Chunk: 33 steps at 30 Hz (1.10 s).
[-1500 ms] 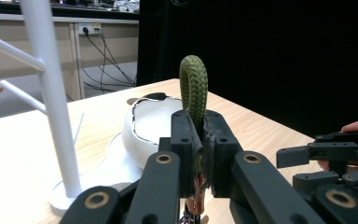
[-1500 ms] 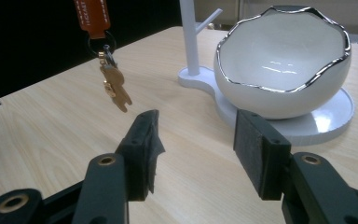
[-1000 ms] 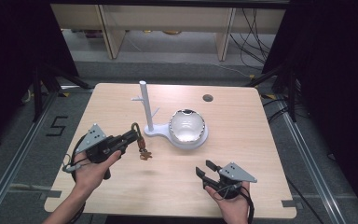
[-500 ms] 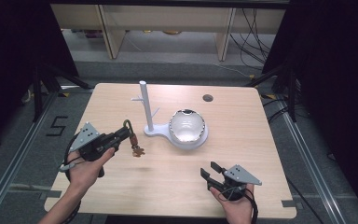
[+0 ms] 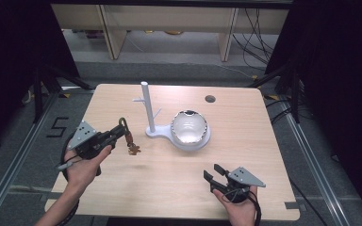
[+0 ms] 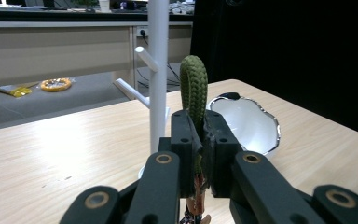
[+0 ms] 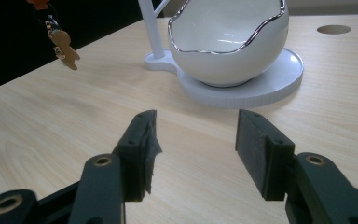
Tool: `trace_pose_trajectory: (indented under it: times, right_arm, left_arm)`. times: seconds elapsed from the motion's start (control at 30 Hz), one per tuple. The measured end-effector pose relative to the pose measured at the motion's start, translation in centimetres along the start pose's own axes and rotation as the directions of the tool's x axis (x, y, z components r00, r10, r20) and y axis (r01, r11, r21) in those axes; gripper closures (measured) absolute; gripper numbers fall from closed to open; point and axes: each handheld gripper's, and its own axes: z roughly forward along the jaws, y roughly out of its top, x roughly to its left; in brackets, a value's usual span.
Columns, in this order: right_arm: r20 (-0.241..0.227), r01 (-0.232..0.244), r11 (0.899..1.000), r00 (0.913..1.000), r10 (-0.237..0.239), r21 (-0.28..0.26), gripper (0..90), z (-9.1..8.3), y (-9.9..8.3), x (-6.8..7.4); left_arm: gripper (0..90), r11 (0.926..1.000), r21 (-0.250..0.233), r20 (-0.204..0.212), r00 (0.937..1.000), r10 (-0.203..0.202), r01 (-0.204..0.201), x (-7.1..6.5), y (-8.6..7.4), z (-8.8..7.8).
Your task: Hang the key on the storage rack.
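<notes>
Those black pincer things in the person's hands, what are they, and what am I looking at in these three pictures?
They are hand-held grippers, each with two black jaws. One picture looks down on the wooden table from above; the other two come from cameras riding on each gripper. The left gripper is clamped on the green cord loop of a keychain, whose small charms dangle just above the table. The right gripper holds nothing; its jaws have just been opening. On the table stand a white peg stand and, on its base, a white bowl with a wavy silver rim.
</notes>
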Motion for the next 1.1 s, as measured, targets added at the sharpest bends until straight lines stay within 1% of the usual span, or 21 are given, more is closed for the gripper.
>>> trace_pose_trajectory:
  times: [0.07, 0.1, 0.13, 0.17, 0.2, 0.23, 0.3, 0.33, 0.57, 0.6, 0.63, 0.73, 0.8, 0.83, 0.87, 0.9, 0.93, 0.97, 1.0, 1.03, 1.1]
  right_arm:
    - [-0.009, -0.007, 1.000, 0.9999, 0.007, 0.006, 48.7, 0.0, -0.1, 0.0]
    - [0.006, 0.016, 1.000, 0.9999, -0.016, -0.005, 48.6, 0.0, -0.1, -0.2]
    - [0.007, 0.020, 1.000, 0.9998, -0.020, -0.009, 48.5, 0.0, -0.2, -0.2]
    - [0.007, -0.027, 1.000, 0.9996, 0.027, 0.001, 48.5, 0.0, -0.2, 0.1]
    - [0.005, -0.012, 1.000, 0.9999, 0.012, 0.000, 48.4, 0.0, -0.2, -0.1]
    - [0.018, -0.008, 1.000, 0.9998, 0.008, 0.009, 48.3, -0.1, -0.2, -0.1]
    - [0.015, -0.025, 1.000, 0.9996, 0.025, 0.011, 48.3, -0.1, -0.2, 0.1]
    - [0.009, -0.008, 1.000, 0.9999, 0.008, 0.005, 48.3, 0.0, -0.2, -0.1]
    - [0.008, -0.016, 1.000, 0.9998, 0.016, 0.007, 48.1, 0.0, -0.3, -0.2]
    - [0.015, 0.003, 1.000, 0.9999, -0.003, 0.003, 48.1, -0.1, -0.3, -0.3]
    - [0.017, 0.008, 1.000, 0.9998, -0.008, -0.006, 48.1, 0.0, -0.3, -0.3]
    - [0.015, 0.005, 1.000, 0.9999, -0.004, -0.006, 48.1, 0.0, -0.3, -0.3]
    - [0.011, -0.008, 1.000, 0.9999, 0.008, -0.004, 48.1, 0.0, -0.3, -0.2]
    - [0.002, -0.029, 1.000, 0.9996, 0.029, 0.000, 48.1, 0.0, -0.3, -0.1]
    - [0.007, -0.029, 1.000, 0.9996, 0.029, 0.008, 48.1, -0.2, -0.3, -0.1]
    - [0.024, 0.015, 1.000, 0.9996, -0.015, -0.001, 48.0, -0.2, -0.3, -0.4]
    - [0.021, -0.006, 1.000, 0.9998, 0.006, 0.012, 48.0, -0.3, -0.2, -0.3]
    - [0.028, 0.003, 1.000, 0.9996, -0.003, 0.012, 48.0, -0.3, -0.2, -0.4]
    - [0.012, -0.020, 1.000, 0.9997, 0.020, 0.007, 48.0, -0.3, -0.3, -0.3]
    - [0.017, -0.028, 1.000, 0.9995, 0.028, 0.013, 48.0, -0.4, -0.3, -0.3]
    - [0.010, -0.015, 1.000, 0.9998, 0.015, 0.008, 48.0, -0.3, -0.3, -0.4]
  left_arm:
    - [83.3, 1.0000, 0.004, -0.009, 1.0000, 0.001, -0.001, 0.2, 0.0, 0.0]
    - [83.3, 1.0000, 0.001, -0.012, 0.9999, -0.002, 0.002, 0.3, 0.0, 0.1]
    - [83.3, 1.0000, 0.001, -0.015, 0.9999, 0.000, 0.000, 0.4, 0.0, 0.1]
    - [83.3, 1.0000, 0.003, -0.018, 0.9998, 0.000, 0.000, 0.5, 0.1, 0.1]
    - [83.3, 1.0000, 0.004, -0.021, 0.9998, 0.002, -0.002, 0.5, 0.1, 0.2]
    - [83.3, 1.0000, 0.002, -0.025, 0.9997, 0.003, -0.003, 0.6, 0.1, 0.3]
    - [83.3, 1.0000, 0.004, -0.033, 0.9994, 0.006, -0.005, 0.7, 0.2, 0.4]
    - [83.3, 1.0000, 0.002, -0.038, 0.9993, 0.002, -0.002, 0.8, 0.2, 0.4]
    - [83.3, 1.0000, 0.007, -0.066, 0.9978, 0.004, -0.003, 1.3, 0.4, 1.1]
    - [83.3, 1.0000, 0.004, -0.067, 0.9978, 0.003, -0.003, 1.3, 0.5, 1.3]
    - [83.3, 1.0000, 0.005, -0.070, 0.9975, 0.003, -0.003, 1.4, 0.5, 1.4]
    - [83.3, 1.0000, 0.004, -0.075, 0.9972, 0.003, -0.003, 1.4, 0.7, 1.7]
    - [83.3, 1.0000, 0.005, -0.078, 0.9969, 0.007, -0.006, 1.5, 0.8, 1.9]
    - [83.3, 1.0000, 0.002, -0.079, 0.9968, 0.005, -0.005, 1.5, 0.9, 2.1]
    - [83.3, 1.0000, 0.004, -0.081, 0.9967, 0.004, -0.003, 1.5, 0.9, 2.2]
    - [83.3, 1.0000, 0.006, -0.082, 0.9966, 0.006, -0.005, 1.5, 1.0, 2.3]
    - [83.3, 1.0000, 0.002, -0.080, 0.9968, 0.004, -0.004, 1.6, 1.0, 2.5]
    - [83.3, 1.0000, 0.007, -0.083, 0.9966, 0.002, -0.001, 1.6, 1.1, 2.6]
    - [83.3, 1.0000, 0.007, -0.084, 0.9965, 0.002, -0.001, 1.6, 1.1, 2.7]
    - [83.3, 1.0000, 0.006, -0.083, 0.9965, 0.003, -0.002, 1.6, 1.2, 2.8]
    - [83.3, 1.0000, 0.009, -0.086, 0.9963, 0.000, 0.001, 1.6, 1.2, 3.0]
